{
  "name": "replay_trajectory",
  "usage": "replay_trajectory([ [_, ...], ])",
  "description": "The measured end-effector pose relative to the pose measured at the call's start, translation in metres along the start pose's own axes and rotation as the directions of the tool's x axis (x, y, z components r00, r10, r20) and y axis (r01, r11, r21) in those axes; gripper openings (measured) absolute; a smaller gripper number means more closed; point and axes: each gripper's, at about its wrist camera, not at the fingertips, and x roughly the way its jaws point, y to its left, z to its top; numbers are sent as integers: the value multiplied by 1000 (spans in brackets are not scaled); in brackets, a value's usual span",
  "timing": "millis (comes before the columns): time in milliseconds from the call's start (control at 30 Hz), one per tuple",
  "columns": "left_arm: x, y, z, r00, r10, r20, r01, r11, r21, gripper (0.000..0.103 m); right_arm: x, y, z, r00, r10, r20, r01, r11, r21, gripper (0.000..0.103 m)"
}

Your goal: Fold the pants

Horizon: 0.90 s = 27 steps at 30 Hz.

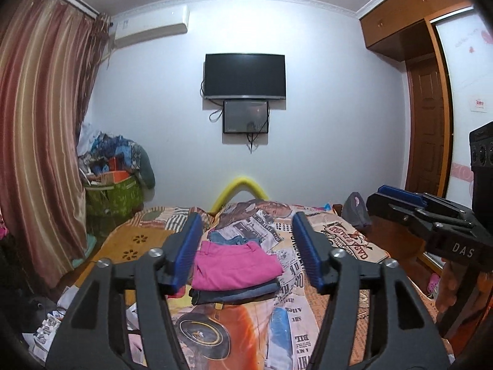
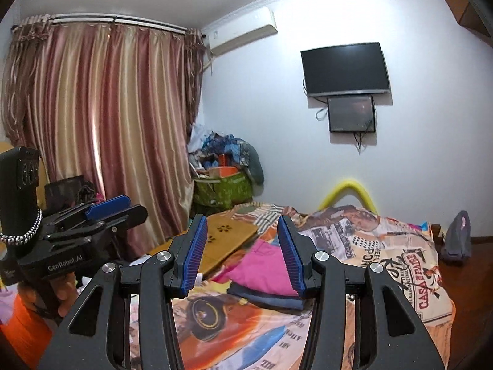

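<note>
Ahead of both your grippers stretches the bed point(image 1: 308, 308), covered by a sheet printed with newspaper text, a car wheel and a red sign. Beyond its far end is the pale wall, with a dark television point(image 1: 245, 75) mounted straight ahead of your left gripper and a smaller screen point(image 1: 246, 116) just under it. To the left of both tools hangs the striped curtain point(image 2: 107, 117); an air conditioner point(image 1: 151, 26) sits high on the wall beside it. Off to the right of your left gripper stands the wooden wardrobe point(image 1: 409, 30).

Below the curtain's edge, a green bin point(image 2: 223, 189) piled with clutter stands at the bed's far left corner. A yellow curved bar point(image 1: 238, 189) rises at the far end of the bed.

The pink pants point(image 1: 234, 265) lie folded on the bed, directly ahead of your left gripper between its two fingers in view, resting on top of folded dark pants point(image 1: 234, 293). From your right gripper they sit ahead and slightly right, partly behind its right finger.

Your left gripper point(image 1: 246, 249) is spread wide, holding nothing, above the bed. Your right gripper point(image 2: 242, 252) is likewise spread and empty, to the right of the left one.
</note>
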Motion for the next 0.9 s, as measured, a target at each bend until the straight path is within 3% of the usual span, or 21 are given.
replay_trajectory([
  [200,-17,-15,-9,999,21,36,-21,1000,23,89,-16,6,-8,999,-39,30,39,999,-6,67],
  [500,-23,-14,-21,999,19,42,-19,1000,-2,100,-27,11,-16,991,-118,55,118,993,-2,103],
  [900,-15,-5,-27,1000,12,22,-11,999,-35,101,-29,13,-27,988,-147,44,147,989,-2,103],
])
